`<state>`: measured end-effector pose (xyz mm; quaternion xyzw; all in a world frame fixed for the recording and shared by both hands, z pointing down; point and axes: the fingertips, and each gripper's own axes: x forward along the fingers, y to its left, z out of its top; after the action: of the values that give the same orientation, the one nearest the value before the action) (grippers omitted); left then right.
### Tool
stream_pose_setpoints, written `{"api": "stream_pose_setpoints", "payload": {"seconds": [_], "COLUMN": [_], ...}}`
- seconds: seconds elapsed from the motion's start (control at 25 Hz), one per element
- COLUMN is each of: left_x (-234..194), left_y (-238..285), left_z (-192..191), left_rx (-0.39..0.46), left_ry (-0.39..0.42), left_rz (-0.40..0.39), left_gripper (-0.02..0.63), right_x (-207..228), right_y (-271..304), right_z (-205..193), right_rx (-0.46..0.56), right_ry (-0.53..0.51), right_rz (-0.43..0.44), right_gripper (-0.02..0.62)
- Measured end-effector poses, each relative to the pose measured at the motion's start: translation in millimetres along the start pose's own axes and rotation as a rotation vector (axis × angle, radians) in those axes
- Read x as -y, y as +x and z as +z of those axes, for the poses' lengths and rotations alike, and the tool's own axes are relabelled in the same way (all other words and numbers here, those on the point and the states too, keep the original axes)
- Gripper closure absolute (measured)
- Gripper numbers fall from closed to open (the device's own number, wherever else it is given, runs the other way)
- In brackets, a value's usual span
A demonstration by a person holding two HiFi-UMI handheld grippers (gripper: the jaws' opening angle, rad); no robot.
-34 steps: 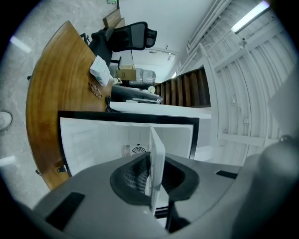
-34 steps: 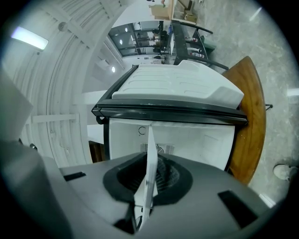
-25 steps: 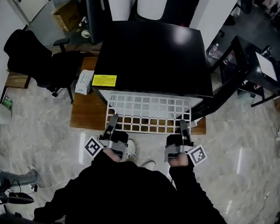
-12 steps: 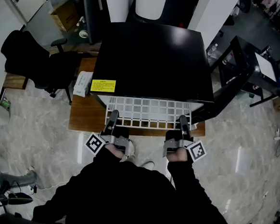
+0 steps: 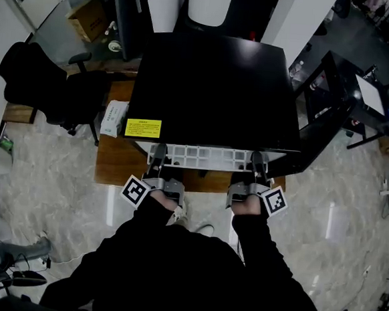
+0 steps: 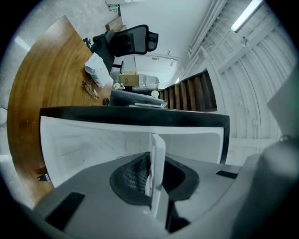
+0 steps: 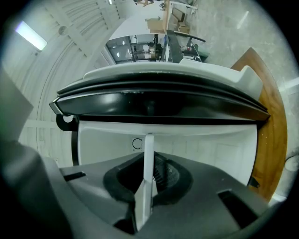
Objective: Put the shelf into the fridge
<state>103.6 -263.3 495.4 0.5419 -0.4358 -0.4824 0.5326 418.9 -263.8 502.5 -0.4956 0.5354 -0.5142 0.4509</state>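
The white wire shelf (image 5: 208, 156) lies level, most of it inside the black fridge (image 5: 217, 86); only a narrow front strip shows below the fridge's top edge. My left gripper (image 5: 157, 158) is shut on the shelf's front left edge and my right gripper (image 5: 258, 164) on its front right edge. In the left gripper view the white shelf rail (image 6: 157, 154) stands pinched between the pads, with the fridge's white inside (image 6: 88, 144) straight ahead. In the right gripper view the shelf rail (image 7: 148, 158) is clamped the same way before the white cavity (image 7: 210, 149).
The fridge stands on a wooden table (image 5: 117, 162) with a white packet (image 5: 114, 117) to the left. A yellow label (image 5: 143, 128) sits on the fridge's front left corner. A black office chair (image 5: 46, 83) is further left, a dark door-like panel (image 5: 322, 111) to the right.
Both grippers have moved forward toward the fridge, and the shelf has slid deeper in; far less of its grid shows outside than a second ago.
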Motion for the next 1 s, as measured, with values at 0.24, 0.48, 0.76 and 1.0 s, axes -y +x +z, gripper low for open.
{"api": "stream_pose_setpoints", "payload": {"seconds": [0.24, 0.48, 0.76, 1.0], "left_x": [-2, -3, -6, -6], "left_y": [35, 54, 70, 80], "left_z": [9, 12, 14, 15], "left_rx": [0.027, 0.046, 0.056, 0.052], "left_ry": [0.006, 0.011, 0.019, 0.03], "left_rz": [0.006, 0.005, 0.005, -0.003], "left_gripper": [0.574, 0.574, 0.574, 0.574], "right_x": [-2, -2, -1, -1], "right_y": [36, 55, 71, 81], "right_z": [1, 2, 4, 4], "right_rx": [0.029, 0.06, 0.094, 0.115], "right_ry": [-0.001, 0.014, 0.013, 0.009], "right_rz": [-0.005, -0.006, -0.007, -0.002], "right_gripper": [0.563, 0.563, 0.563, 0.563]}}
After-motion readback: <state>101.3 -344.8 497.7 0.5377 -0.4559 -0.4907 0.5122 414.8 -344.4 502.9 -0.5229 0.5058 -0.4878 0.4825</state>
